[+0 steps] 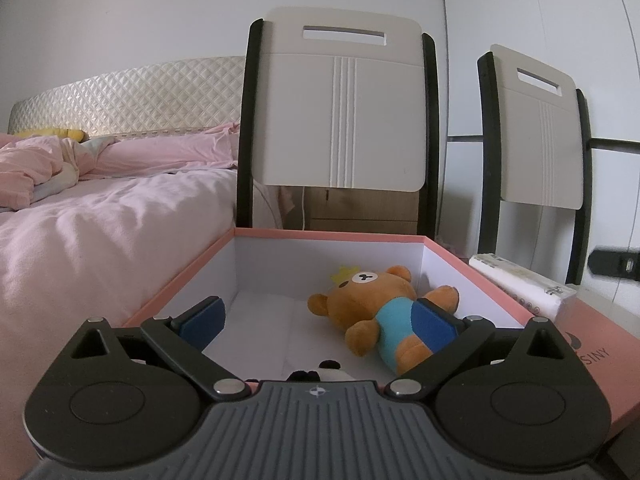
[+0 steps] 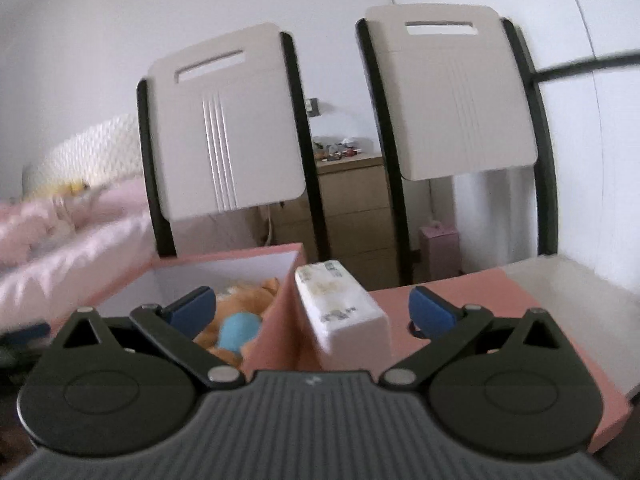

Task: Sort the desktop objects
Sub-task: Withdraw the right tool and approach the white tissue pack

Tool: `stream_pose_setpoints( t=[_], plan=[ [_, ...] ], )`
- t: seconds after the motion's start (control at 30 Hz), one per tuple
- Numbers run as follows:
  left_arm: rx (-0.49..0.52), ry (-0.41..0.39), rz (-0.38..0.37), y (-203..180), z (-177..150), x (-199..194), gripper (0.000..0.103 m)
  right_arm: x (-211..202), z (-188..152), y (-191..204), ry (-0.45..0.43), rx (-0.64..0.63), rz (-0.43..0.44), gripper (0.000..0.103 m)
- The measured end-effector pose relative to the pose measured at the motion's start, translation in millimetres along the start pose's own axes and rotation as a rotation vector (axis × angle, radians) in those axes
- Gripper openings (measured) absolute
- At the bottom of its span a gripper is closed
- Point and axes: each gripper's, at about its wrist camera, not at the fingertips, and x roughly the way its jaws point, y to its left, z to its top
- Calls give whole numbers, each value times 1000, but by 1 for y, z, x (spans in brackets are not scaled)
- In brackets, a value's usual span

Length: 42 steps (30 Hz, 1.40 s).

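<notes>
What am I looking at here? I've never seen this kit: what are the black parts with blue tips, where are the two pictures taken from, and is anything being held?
The black parts are hand-held tongs, one in each of a person's hands. No robot arm is involved. A camera on each looks forward along its blue-padded fingers, so each picture is one tool's own view.

The left tongs hang open over an open pink box holding a teddy bear; they grip nothing. Something black and white shows at the box's near edge, too hidden to name.

The right tongs are also open and empty, pointed at a white tissue pack on a pink lid beside the box. The right view is somewhat blurred.

Behind stand two chairs and a bed.
</notes>
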Motion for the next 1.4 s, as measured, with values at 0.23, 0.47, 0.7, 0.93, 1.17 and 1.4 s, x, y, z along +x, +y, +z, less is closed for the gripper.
stream_pose_setpoints(
  t=[0.23, 0.47, 0.7, 0.93, 1.17, 1.4],
  plan=[
    [2, -1, -2, -1, -1, -1, 100, -2, -5, 11, -18, -103, -1, 103],
    [3, 0, -2, -1, 0, 0, 100, -3, -4, 8, -28, -87, 9, 103],
    [5, 0, -2, -1, 0, -1, 100, -1, -3, 5, -12, -57, 14, 103],
    [6, 1, -3, -2, 0, 0, 100, -1, -1, -4, -1, 33, 66, 103],
    [4, 1, -7, -1, 0, 0, 100, 1, 5, -10, 38, 51, 67, 103],
    [-2, -1, -5, -1, 0, 0, 100, 9, 35, -30, 10, 97, 125, 103]
  ],
)
